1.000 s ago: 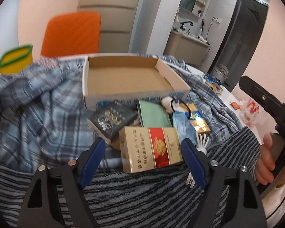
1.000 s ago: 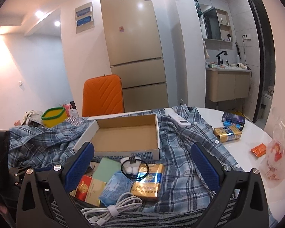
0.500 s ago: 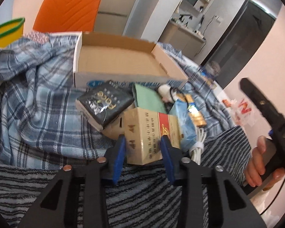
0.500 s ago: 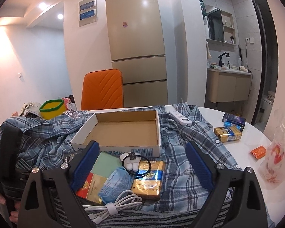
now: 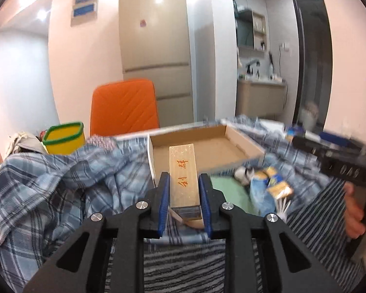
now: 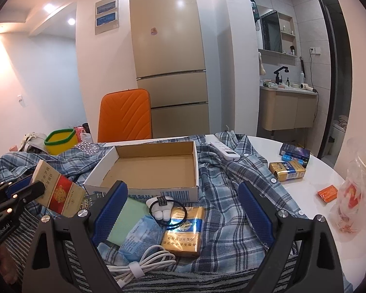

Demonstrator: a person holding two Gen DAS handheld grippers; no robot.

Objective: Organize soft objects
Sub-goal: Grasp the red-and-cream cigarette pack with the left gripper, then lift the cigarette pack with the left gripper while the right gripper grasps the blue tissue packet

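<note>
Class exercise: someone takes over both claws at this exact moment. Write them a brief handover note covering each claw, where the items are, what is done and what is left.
Left claw: closing on the red-and-gold pack, lifted off the pile, pads against its sides.
Right claw: open, empty, hovering over the pile.
Cardboard box: empty, on the plaid shirt.
In front of the box: gold-and-blue pack, green pad, blue packet, white cable, white piece with a black ring.
Done: one pack picked up.
Left: nothing boxed yet; probably place this pack, then the rest.
</note>
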